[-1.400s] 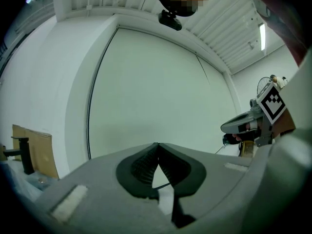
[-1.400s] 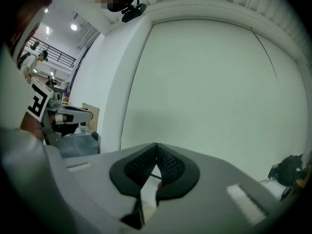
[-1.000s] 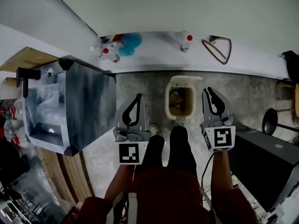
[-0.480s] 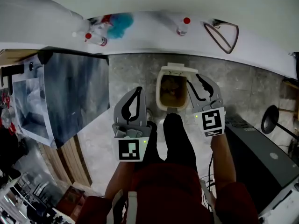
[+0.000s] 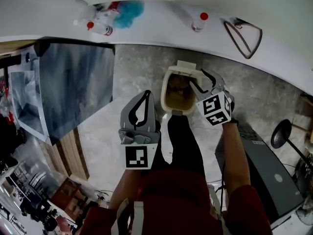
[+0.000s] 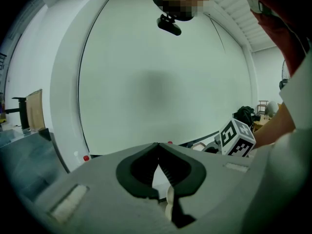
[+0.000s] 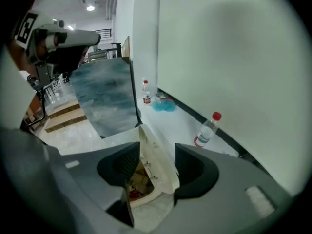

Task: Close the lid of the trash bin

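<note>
A cream trash bin (image 5: 166, 89) stands open on the stone floor by the wall, with rubbish inside (image 7: 138, 182). Its lid (image 5: 187, 66) is raised and stands upright (image 7: 157, 167). My right gripper (image 5: 196, 78) hangs over the bin's right rear rim. Its jaws have just been opening and now stand wide, with the lid's edge between them (image 7: 156, 147) and no pad pressing on it. To the left of the bin, my left gripper (image 5: 146, 94) is shut and empty. Seen in its own view, it (image 6: 158, 147) points at the white wall.
A large grey-blue board (image 5: 73, 82) leans at the left. Two bottles (image 5: 199, 21) (image 5: 95, 26), a blue tuft (image 5: 124, 13) and a wire loop (image 5: 243, 35) lie on the white ledge. A black case (image 5: 259, 165) stands at the right. The person's black shoe (image 5: 177, 124) touches the bin's front.
The right gripper came in from beside the bin to its rear rim, tilted downward, and its jaws spread. The left gripper sank a little and stayed shut.
</note>
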Demonstrator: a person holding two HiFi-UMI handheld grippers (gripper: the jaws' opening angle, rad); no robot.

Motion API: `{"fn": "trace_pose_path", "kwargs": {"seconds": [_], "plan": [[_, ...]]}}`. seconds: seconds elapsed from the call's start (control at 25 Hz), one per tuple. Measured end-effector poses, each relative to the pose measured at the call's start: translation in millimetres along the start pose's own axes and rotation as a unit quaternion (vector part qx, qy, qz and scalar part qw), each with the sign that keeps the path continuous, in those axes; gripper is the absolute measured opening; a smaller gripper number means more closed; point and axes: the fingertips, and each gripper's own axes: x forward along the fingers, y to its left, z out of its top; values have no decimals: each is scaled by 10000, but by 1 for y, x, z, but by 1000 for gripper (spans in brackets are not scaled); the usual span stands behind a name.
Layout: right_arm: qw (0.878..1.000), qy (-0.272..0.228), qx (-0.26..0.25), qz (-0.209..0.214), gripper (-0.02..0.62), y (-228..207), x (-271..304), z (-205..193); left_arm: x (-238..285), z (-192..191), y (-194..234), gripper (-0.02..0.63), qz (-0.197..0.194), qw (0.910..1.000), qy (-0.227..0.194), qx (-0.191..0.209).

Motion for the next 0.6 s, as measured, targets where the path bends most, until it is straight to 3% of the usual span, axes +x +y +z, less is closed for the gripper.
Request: {"fn": "trace_pose_path", "kwargs": {"seconds": [0.24,0.6], "plan": [[9977,390,-455,326,233,8,18,-26,5,-10,-6,-3,148,9997,176,-5],[9980,359,-392,342,242,23,13,-30,-5,-26,-13,-3,146,9994,266,-173]]}}
